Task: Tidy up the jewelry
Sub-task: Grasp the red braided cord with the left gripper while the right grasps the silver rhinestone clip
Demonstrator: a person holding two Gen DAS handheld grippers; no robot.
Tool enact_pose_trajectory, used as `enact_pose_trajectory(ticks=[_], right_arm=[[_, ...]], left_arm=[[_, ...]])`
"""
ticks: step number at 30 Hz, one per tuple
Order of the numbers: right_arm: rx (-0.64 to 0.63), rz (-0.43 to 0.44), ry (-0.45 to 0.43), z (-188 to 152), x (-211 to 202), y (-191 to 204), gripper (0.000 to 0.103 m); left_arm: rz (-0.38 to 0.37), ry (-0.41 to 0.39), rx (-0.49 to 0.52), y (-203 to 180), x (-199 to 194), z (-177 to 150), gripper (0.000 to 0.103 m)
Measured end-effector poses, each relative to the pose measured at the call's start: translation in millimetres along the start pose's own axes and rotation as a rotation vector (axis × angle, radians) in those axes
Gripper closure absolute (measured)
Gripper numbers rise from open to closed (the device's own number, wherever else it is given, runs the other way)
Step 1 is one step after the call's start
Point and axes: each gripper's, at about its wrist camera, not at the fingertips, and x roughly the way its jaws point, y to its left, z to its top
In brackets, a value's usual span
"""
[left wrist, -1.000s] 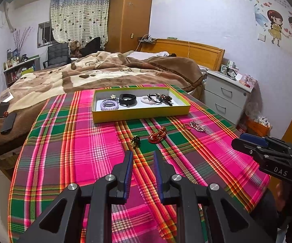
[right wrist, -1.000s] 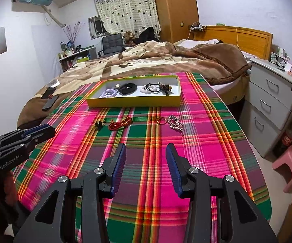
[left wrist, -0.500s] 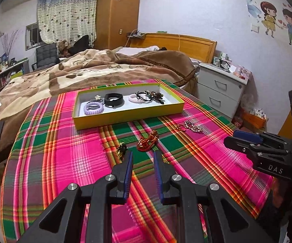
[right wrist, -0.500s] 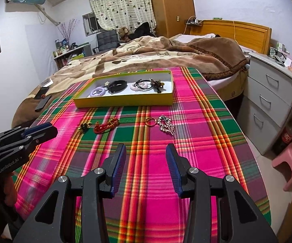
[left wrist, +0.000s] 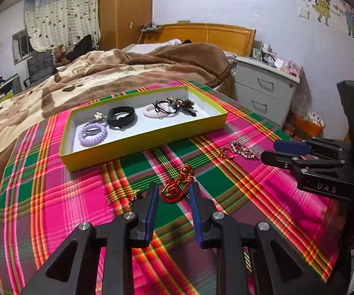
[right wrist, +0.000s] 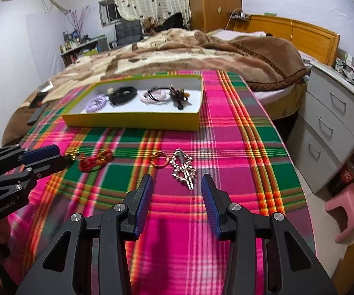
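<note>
On the plaid cloth, a red bracelet, gold ring and silver chain await the part-filled yellow tray; left gripper and right gripper are open and empty

Unmade bed (brown blanket), wooden wardrobe, grey nightstand, curtained window.

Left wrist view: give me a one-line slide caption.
Open left gripper straddles the red knotted cord on the plaid cloth, yellow tray beyond.
</note>
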Motion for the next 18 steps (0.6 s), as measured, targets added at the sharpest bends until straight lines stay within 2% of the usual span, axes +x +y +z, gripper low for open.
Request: enact_pose_trajectory(ticks=[9,18], right_arm=[[-0.001,0.038,0.08,9,28,-7,0.061],[-0.062,0.001,0.117,15,41,0,0.061]], left_arm=[[-0.03,0.083,0.035,-1,35,7,0.078],[-0.016,0.143,0.059,-5,52,11,0.076]])
